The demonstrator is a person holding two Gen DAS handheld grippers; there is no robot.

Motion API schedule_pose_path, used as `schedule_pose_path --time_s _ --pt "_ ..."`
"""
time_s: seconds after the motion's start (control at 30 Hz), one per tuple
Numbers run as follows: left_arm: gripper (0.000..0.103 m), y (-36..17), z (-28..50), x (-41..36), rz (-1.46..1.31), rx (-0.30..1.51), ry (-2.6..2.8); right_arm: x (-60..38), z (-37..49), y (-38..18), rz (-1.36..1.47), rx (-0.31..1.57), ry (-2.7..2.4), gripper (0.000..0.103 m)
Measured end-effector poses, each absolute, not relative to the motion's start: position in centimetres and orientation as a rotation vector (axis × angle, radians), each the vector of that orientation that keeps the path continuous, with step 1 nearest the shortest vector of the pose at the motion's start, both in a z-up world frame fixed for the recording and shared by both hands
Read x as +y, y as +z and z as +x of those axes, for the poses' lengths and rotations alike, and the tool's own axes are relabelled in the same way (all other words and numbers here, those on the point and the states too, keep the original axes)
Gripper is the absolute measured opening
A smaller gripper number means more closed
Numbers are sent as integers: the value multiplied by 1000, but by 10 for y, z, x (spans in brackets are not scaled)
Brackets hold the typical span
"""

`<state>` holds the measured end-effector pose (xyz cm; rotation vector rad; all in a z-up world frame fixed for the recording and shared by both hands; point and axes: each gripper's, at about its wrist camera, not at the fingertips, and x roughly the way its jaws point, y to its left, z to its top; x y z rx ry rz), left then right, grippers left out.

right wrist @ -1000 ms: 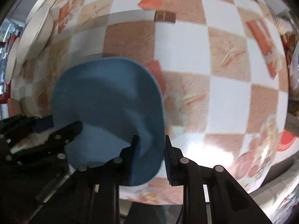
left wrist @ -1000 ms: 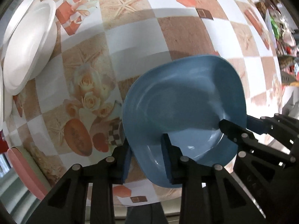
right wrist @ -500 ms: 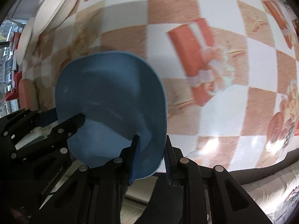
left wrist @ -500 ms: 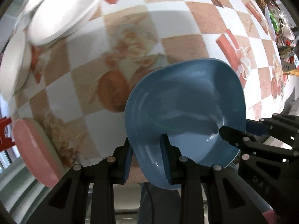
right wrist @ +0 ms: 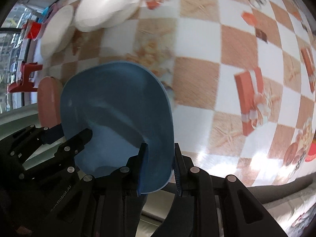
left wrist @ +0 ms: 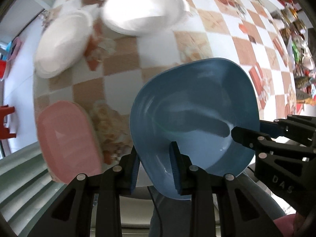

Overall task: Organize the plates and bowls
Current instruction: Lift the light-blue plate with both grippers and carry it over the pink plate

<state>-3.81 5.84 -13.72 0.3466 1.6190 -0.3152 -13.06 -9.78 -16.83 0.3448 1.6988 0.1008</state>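
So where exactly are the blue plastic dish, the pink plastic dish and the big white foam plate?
blue plastic dish (left wrist: 197, 106), left wrist view, on its inner basin.
pink plastic dish (left wrist: 67, 138), left wrist view, on its flat middle.
big white foam plate (left wrist: 142, 9), left wrist view, on its centre.

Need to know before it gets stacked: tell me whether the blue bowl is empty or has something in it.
Empty. The blue bowl shows only bare, glossy inside, held at its rim by the left gripper and right gripper.

Blue bowl (left wrist: 194, 116), carried in both tongs, has travelled toward the bench's left edge; pink plate (left wrist: 67, 142) now just beside it, white plates (left wrist: 142, 9) nearer.
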Motion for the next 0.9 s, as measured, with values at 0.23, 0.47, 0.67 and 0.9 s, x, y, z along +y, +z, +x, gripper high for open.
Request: schedule_pose_path --time_s 0.23,0.47,0.67,0.9 --pt "32 -107 -26 81 326 1539 -270 -45 -84 -141 276 1656 135 27" --pt "32 -105 -23 91 278 1502 -198 -14 -64 -146 232 1625 189 27" --pt "32 -99 -18 121 235 1485 -148 25 -51 -144 182 1594 249 27" --pt "32 -103 -18 156 170 1505 -87 75 -41 -158 130 1600 312 27"
